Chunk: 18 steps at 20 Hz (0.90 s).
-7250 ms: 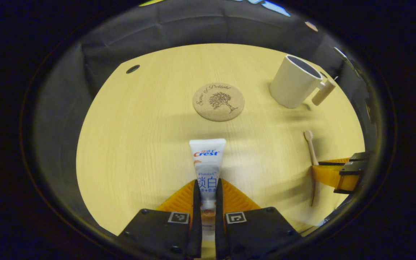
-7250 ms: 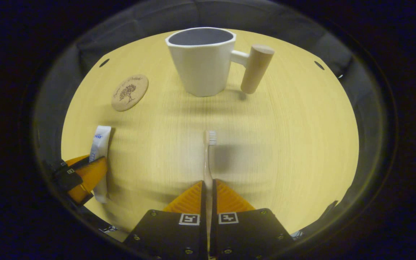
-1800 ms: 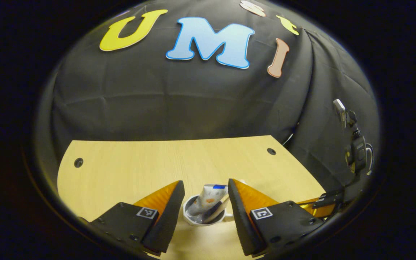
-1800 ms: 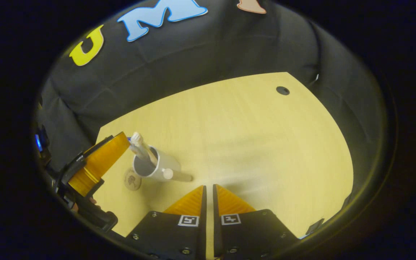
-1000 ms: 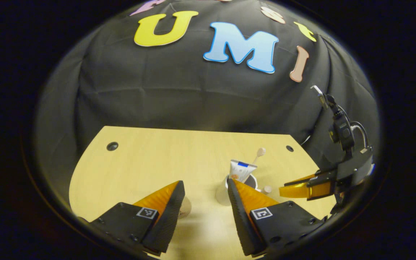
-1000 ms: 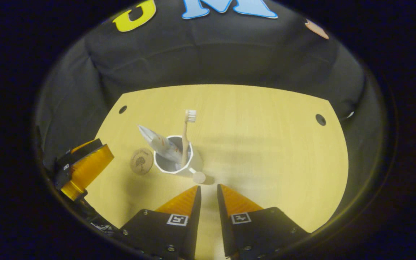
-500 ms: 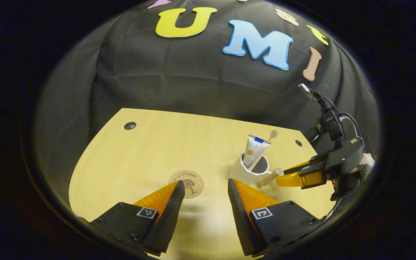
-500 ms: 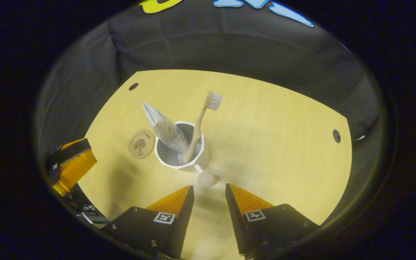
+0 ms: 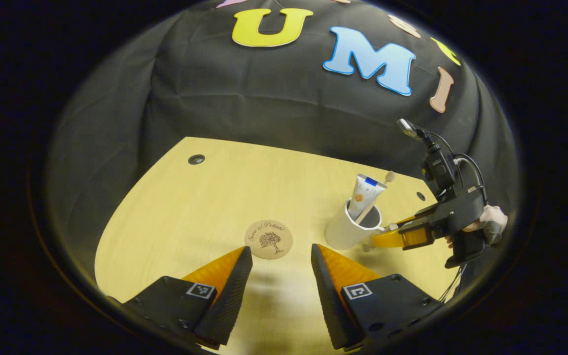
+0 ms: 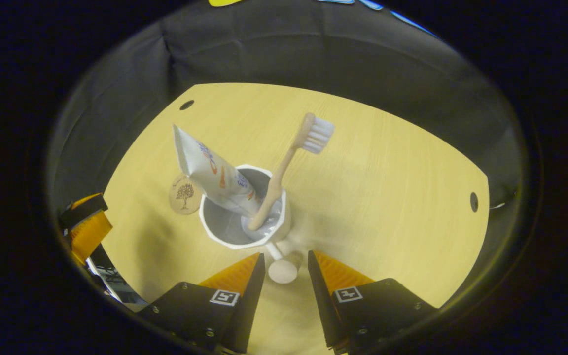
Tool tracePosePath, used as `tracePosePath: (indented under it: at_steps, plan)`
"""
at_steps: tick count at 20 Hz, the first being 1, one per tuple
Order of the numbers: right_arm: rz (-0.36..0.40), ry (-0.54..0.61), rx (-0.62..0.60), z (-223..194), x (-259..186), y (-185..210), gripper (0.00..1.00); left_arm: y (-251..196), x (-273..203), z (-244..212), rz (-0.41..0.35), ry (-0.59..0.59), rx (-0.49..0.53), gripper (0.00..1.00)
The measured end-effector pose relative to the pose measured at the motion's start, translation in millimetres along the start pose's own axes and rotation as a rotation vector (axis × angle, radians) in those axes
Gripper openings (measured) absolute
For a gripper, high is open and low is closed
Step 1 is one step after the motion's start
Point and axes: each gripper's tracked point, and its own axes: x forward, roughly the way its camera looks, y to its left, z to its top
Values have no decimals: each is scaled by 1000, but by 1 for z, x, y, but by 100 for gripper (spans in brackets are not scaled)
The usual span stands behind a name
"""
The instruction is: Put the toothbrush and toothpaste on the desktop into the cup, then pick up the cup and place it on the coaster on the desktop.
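Observation:
A white cup (image 10: 244,224) stands upright on the wooden desktop, with the toothpaste tube (image 10: 210,170) and the wooden toothbrush (image 10: 289,158) leaning inside it. Its round wooden handle (image 10: 282,270) points at my right gripper (image 10: 284,264), whose open orange fingers straddle the handle's end without pressing it. In the left gripper view the cup (image 9: 345,231) sits to the right of the round cork coaster (image 9: 268,239), and the right gripper (image 9: 397,236) reaches at it from the right. My left gripper (image 9: 280,256) hovers open and empty, just short of the coaster.
The desktop (image 9: 205,207) has small cable holes near its far corners. Black cloth walls close it in behind and at the sides. A hand (image 9: 486,219) holds the right gripper at the right edge. The coaster (image 10: 184,193) lies just left of the cup.
My right gripper has closed in on the cup until its open fingers flank the handle. My left gripper has drawn back and left, bringing the coaster fully into view. The cup stays put.

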Motion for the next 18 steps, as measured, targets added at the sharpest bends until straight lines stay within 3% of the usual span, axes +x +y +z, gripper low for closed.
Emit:
tracePosePath:
  at_steps: [4, 6, 7, 10, 12, 14, 16, 18]
  plan:
    - [6, -2, -18, 2, 9, -1, 55, 2, 2, -4, 20, 7, -6, 79]
    - [18, -3, -20, 2, 13, -1, 50, 3, 3, -6, 24, 11, -3, 79]
    - [17, -5, -25, 1, 15, -2, 54, 3, 3, -6, 25, 13, -2, 79]
    - [26, -13, -28, 1, 17, -1, 36, 1, 4, -7, 25, 17, 1, 79]
    - [0, -26, -45, 3, 17, -3, 33, 2, 5, -9, 23, 21, 4, 79]
    - [-16, -24, -59, 2, 17, -1, 22, 6, 6, -15, 24, 24, 7, 79]
    - [-44, -50, -92, 6, 18, -7, 22, 5, 7, -11, 24, 26, 3, 79]
    - [-62, -65, -99, 6, 18, -5, 15, 6, 5, -11, 28, 25, -1, 79]
